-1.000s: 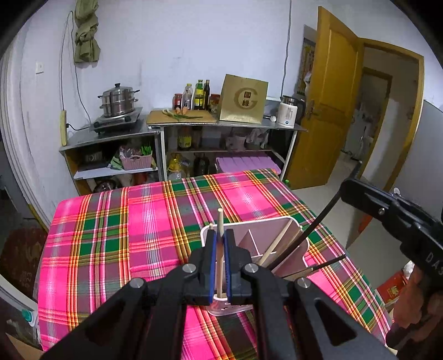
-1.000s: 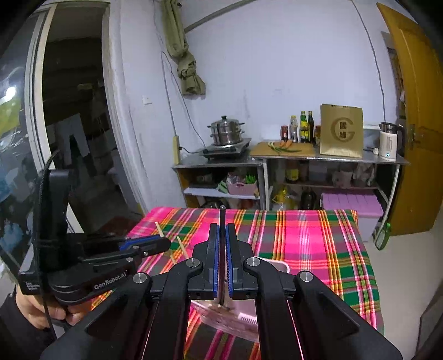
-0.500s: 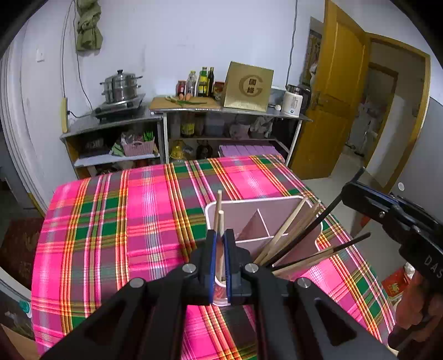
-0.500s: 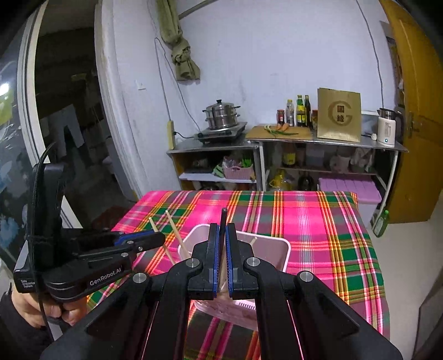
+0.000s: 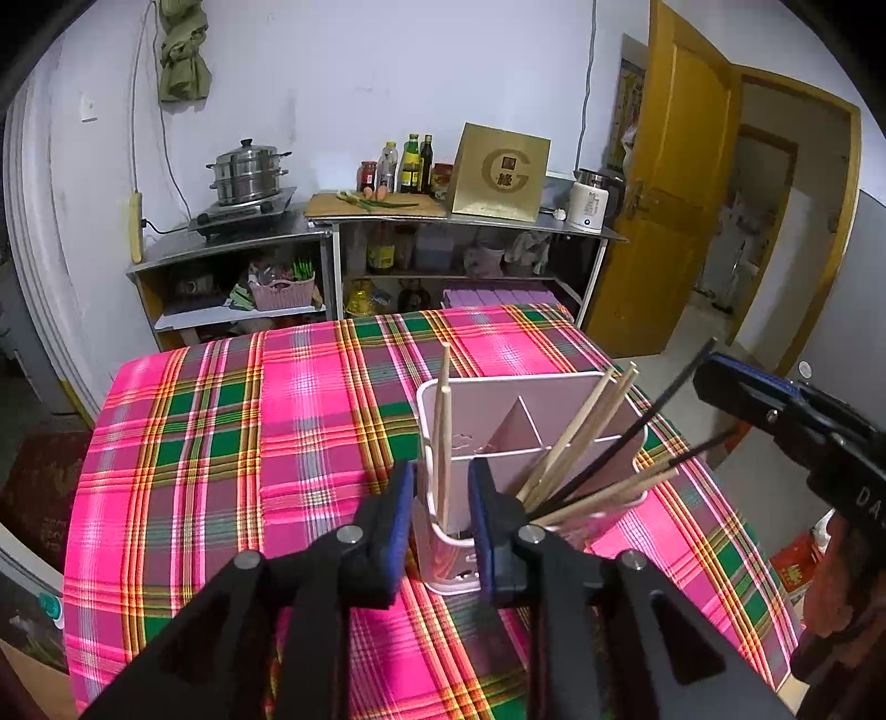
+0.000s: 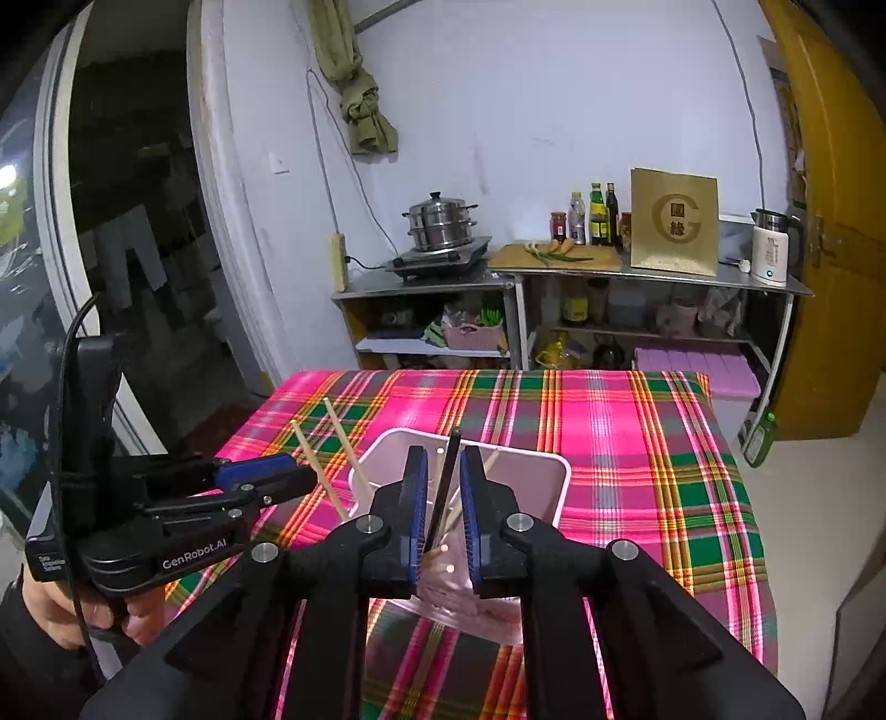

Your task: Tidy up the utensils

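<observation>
Two grippers over one pink divided utensil holder [image 5: 554,421], which stands on a pink-and-green plaid tablecloth [image 5: 221,443] covering the table.

Left gripper [image 5: 441,498]: jaws apart, straddling the holder's near-left compartment. A light wooden chopstick [image 5: 441,432] stands near-upright in that compartment between the blue pads, not clamped.

Right gripper [image 6: 443,498]: jaws spread, a black chopstick [image 6: 447,476] leaning in the gap between them, lower end down in the holder [image 6: 542,487]. Contact with the pads: cannot tell.

Holder contents: several more wooden chopsticks [image 5: 581,437] fanned to the right in the near-right section, plus another black one [image 5: 637,476] sticking out low toward the right gripper.

Room: whitish walls, a green cloth [image 5: 183,50] hanging high on a wall. Metal shelving along the back wall carries a stacked steel steamer pot [image 5: 247,173] on a single-burner stove, a cutting board [image 5: 376,204] with green onion and carrot, sauce bottles [image 5: 410,165], a gold box [image 5: 501,176] marked G, and a white electric kettle [image 5: 592,204]. Pink basket [image 5: 282,291] on the lower shelf. Yellow wooden door [image 5: 675,194] stands open at right.
</observation>
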Motion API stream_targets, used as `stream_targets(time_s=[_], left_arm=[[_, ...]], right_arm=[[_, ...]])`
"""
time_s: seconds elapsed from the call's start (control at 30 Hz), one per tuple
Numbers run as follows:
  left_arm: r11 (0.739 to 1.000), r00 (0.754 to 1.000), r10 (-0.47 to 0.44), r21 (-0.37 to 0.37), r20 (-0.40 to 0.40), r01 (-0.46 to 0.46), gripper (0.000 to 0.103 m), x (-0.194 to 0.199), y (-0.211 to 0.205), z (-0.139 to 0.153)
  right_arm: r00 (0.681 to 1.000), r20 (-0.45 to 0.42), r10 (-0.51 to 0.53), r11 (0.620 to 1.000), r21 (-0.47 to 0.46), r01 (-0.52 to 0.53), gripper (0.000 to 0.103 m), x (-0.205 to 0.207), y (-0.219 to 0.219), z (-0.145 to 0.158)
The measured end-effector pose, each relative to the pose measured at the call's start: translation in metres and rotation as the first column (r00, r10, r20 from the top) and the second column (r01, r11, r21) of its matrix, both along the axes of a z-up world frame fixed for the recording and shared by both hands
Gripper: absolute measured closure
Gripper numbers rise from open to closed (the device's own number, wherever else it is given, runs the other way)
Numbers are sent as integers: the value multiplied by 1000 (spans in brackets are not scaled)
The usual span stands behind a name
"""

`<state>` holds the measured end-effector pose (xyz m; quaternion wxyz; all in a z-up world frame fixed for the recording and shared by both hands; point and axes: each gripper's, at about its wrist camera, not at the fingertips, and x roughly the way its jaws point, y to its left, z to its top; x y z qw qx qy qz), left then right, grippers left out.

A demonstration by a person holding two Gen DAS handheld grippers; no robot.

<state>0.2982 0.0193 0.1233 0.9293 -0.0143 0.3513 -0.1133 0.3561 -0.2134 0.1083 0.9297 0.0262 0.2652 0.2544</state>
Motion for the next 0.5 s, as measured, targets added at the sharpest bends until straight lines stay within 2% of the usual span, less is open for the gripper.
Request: stream_targets(time_s=[0.33,0.5], left_arm=[[1000,998,3,-3,60,-3,76,-49,4,-1],[1000,995,22,-12,96,-21,68,-86,6,-8]], right_arm=[[999,38,2,1000,-5,-2,88,-44,-15,-6],[999,47,2,1000,-11,-2,80,-76,-25,-17]])
